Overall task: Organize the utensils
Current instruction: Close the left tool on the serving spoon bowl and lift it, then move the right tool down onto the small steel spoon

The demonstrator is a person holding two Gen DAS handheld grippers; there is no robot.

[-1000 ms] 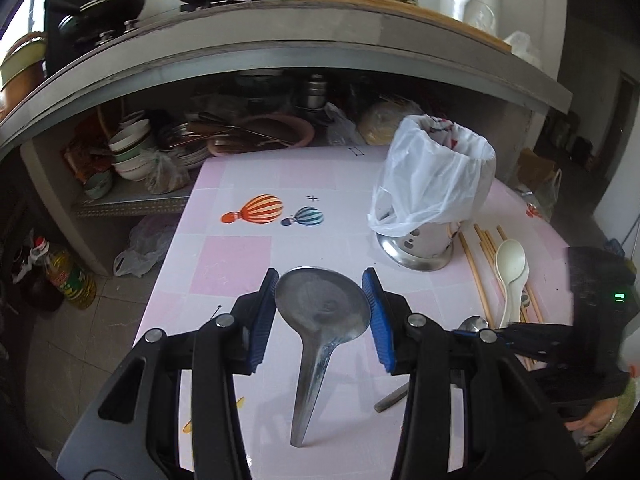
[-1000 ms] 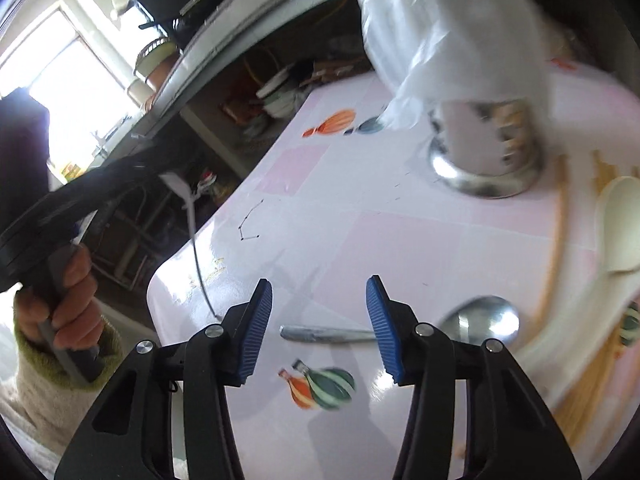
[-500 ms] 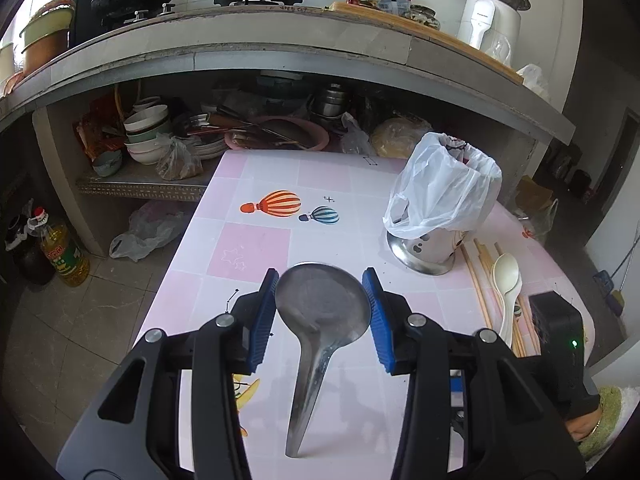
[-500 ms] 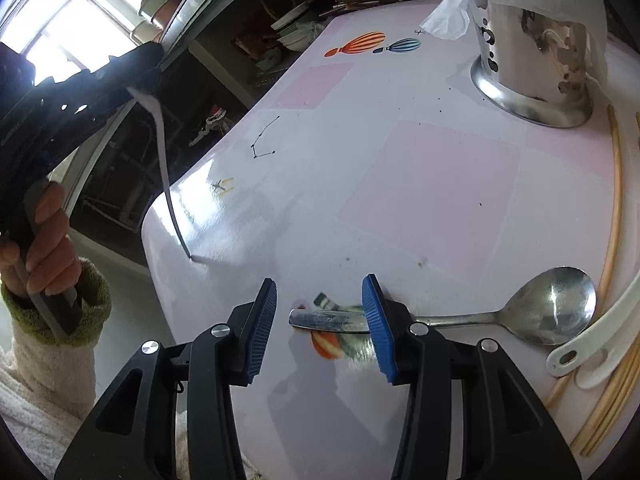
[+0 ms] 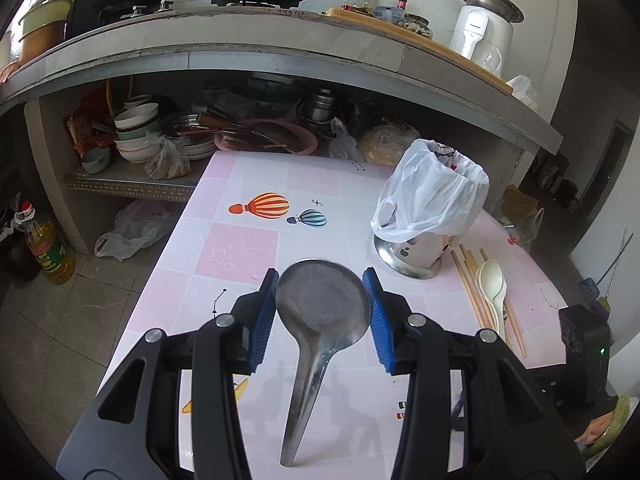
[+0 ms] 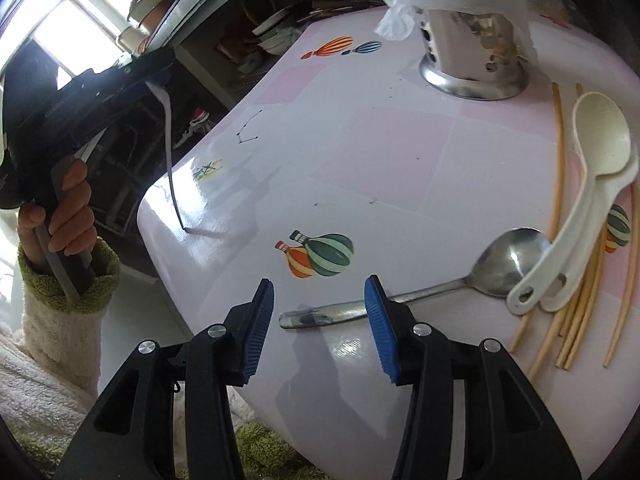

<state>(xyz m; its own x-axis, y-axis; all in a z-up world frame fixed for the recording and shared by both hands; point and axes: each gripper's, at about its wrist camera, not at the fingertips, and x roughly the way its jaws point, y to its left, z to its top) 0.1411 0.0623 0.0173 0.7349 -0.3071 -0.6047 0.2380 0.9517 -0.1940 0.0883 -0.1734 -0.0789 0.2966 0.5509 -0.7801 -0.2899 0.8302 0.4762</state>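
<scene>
My left gripper [image 5: 323, 311] is shut on the bowl of a large steel ladle [image 5: 320, 304], held above the pink table [image 5: 244, 248] with its handle hanging down to the tabletop. The steel utensil holder [image 5: 416, 254], draped with a white plastic bag [image 5: 432, 196], stands ahead to the right. My right gripper [image 6: 319, 308] is open, low over the handle of a steel spoon [image 6: 472, 276] lying on the table. Cream plastic spoons [image 6: 592, 184] and wooden chopsticks [image 6: 558, 152] lie to its right. The holder also shows in the right wrist view [image 6: 476, 64].
A concrete counter [image 5: 280, 56] with pots spans the back, with a shelf of bowls and pans [image 5: 140, 136] beneath it. An oil bottle [image 5: 48, 248] and a bag stand on the floor at left. The table edge is close below my right gripper.
My left gripper has lifted and drawn back with the ladle. My right gripper has drawn back along the steel spoon's handle and now sits over its end.
</scene>
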